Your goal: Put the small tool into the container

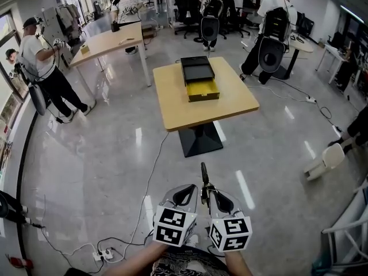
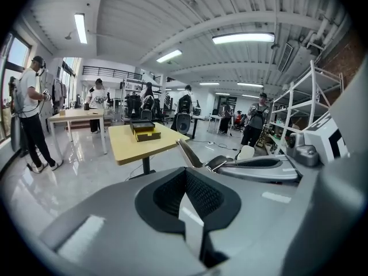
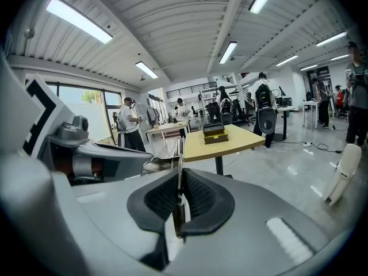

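Observation:
A thin dark small tool sticks out forward from my right gripper, which is shut on it low in the head view. In the right gripper view the tool stands as a narrow blade between the pads. My left gripper is right beside it, shut with nothing in it. The left gripper view shows the tool to the right of my left gripper. The container, a black box with an open yellow tray, sits on a wooden table well ahead of both grippers. The container is also far off in the right gripper view.
Grey shiny floor lies between me and the table's black pedestal. Cables and a power strip lie at lower left. A white object rests on the floor at right. People stand around a second table and by desks at the back.

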Motion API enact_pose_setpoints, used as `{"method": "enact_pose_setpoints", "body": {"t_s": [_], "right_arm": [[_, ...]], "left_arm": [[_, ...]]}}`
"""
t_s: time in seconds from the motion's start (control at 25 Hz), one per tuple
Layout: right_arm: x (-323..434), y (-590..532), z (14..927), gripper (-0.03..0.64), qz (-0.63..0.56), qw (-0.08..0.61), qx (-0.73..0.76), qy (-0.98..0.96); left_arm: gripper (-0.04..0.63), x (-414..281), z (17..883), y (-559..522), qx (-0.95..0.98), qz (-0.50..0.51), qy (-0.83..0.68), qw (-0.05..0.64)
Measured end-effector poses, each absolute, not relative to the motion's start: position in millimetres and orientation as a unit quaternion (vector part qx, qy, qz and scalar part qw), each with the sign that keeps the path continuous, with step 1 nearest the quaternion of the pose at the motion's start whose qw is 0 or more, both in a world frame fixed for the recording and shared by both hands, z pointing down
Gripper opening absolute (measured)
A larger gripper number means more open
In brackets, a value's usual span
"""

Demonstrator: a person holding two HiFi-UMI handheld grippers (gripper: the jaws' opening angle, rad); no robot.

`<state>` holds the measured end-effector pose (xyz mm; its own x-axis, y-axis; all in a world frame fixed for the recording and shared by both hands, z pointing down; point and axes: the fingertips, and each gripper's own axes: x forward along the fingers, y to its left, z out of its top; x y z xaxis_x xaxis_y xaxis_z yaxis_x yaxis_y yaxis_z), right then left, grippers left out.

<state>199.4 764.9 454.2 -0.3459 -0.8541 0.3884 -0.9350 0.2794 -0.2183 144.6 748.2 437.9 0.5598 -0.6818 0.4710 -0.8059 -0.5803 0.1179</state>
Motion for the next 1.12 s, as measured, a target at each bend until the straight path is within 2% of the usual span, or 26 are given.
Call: {"method": "enact_pose_setpoints", "body": {"t_s": [0.16, 0.28, 0.64, 1.12], "right_arm": [[224.1, 726.5, 457.0, 0.009, 0.208, 0.1, 0.561, -0.795], [214.3, 686.3, 467.7, 0.009, 0.21, 0.105, 0.562, -0.793], [115.1, 490.7, 486.8, 0.009, 0.213, 0.115, 0.574, -0.782], [-79.0, 212.1, 458.7, 0.009, 0.206, 0.119, 0.597, -0.766]], "left_arm": [[0.006, 172.1, 440.2, 709.3, 0.868, 0.192, -0.427, 0.163], [0.006, 162.0, 450.9, 669.8, 0.869, 0.192, -0.424, 0.168], [0.006, 61.4, 470.4, 470.5, 0.874, 0.189, -0.412, 0.174], [0.006, -134.2, 445.4, 186.8, 0.887, 0.183, -0.388, 0.172]]}}
